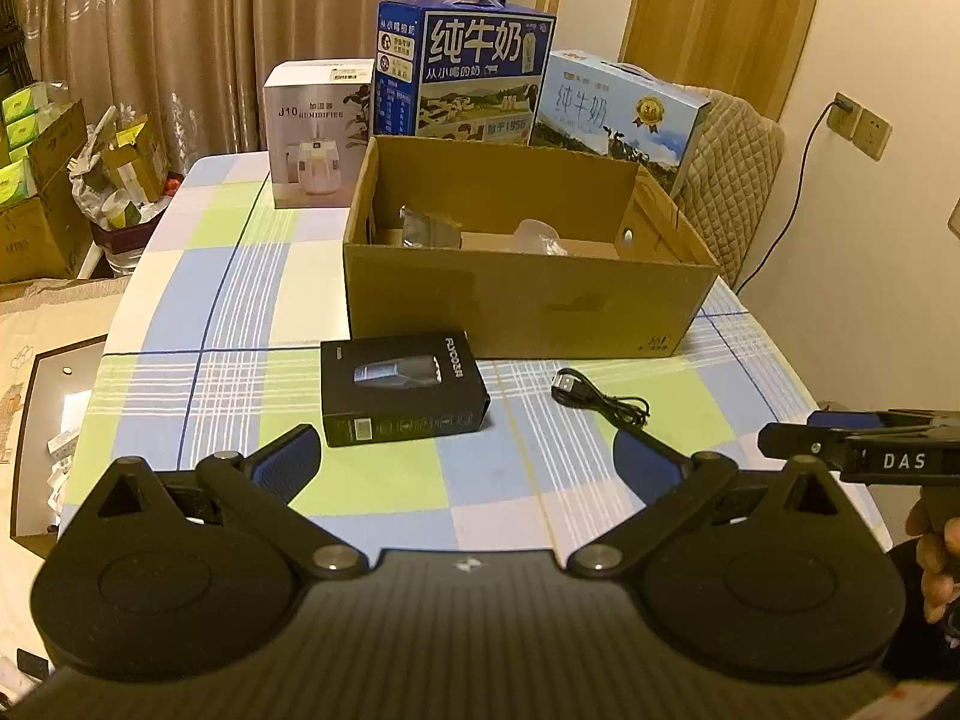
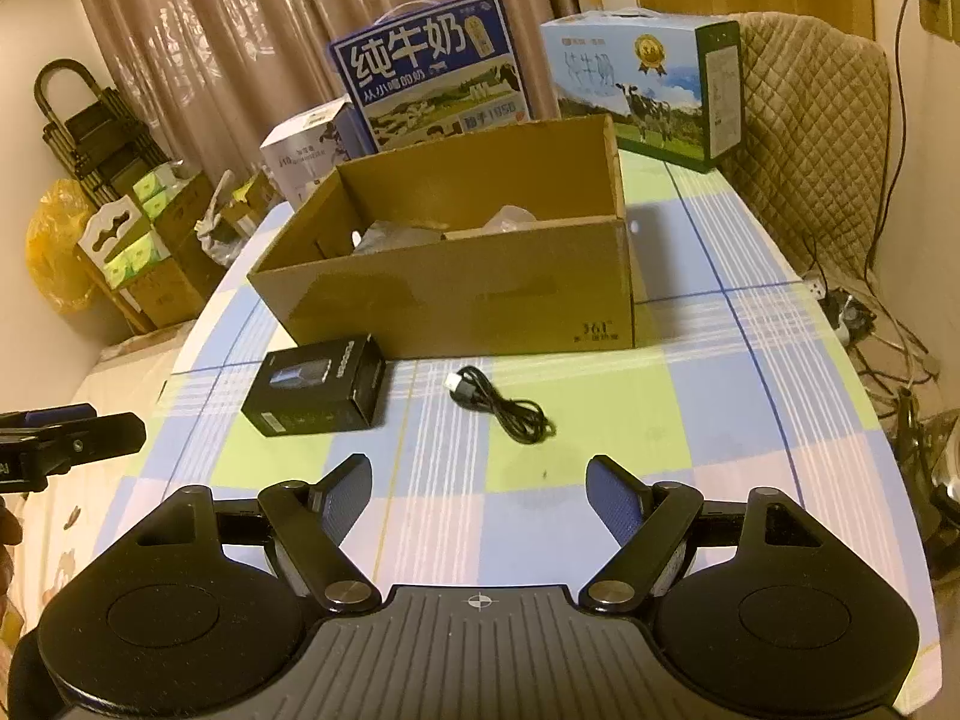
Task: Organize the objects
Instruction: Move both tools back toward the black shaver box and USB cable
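Observation:
A small black product box (image 1: 403,385) lies on the checked tablecloth just in front of an open cardboard box (image 1: 528,300); it also shows in the right wrist view (image 2: 318,385). A coiled black USB cable (image 1: 600,399) lies to its right, also seen in the right wrist view (image 2: 501,403). The cardboard box (image 2: 456,294) holds clear plastic items (image 1: 429,227). My left gripper (image 1: 468,450) is open and empty, short of the black box. My right gripper (image 2: 480,480) is open and empty, short of the cable.
A white humidifier box (image 1: 318,132) and two blue milk cartons (image 1: 462,69) (image 1: 618,108) stand behind the cardboard box. A quilted chair (image 2: 810,138) is at the far right. Cartons and clutter (image 1: 42,180) sit on the floor at left. Wall cables (image 2: 870,300) hang right.

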Available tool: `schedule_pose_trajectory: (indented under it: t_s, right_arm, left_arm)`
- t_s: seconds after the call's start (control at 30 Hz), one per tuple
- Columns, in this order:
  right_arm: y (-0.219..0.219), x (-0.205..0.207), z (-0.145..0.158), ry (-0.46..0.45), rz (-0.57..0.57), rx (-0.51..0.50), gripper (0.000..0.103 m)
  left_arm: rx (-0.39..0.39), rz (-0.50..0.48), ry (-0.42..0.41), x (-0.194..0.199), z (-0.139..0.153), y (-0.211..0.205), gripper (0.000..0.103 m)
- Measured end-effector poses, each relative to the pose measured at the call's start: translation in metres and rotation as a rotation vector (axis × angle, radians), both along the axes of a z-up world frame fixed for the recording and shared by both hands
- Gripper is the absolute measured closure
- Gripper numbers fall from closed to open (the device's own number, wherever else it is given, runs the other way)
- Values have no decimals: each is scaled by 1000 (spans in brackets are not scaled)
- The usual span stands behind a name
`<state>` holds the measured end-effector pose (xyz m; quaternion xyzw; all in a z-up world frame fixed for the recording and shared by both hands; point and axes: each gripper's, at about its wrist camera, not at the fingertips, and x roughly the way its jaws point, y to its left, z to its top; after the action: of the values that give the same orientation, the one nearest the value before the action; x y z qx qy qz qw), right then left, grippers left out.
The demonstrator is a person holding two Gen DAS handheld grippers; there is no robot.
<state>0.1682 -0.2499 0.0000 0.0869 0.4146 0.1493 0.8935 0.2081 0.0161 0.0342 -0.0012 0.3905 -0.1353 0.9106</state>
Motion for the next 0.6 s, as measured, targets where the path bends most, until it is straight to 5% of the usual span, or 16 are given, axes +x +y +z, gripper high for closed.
schedule_pose_trajectory:
  t_s: [0.6]
  right_arm:
    - [2,8,-23,-32,86,-101,27]
  left_arm:
    - [102,-80,-7,10,-25,34,1]
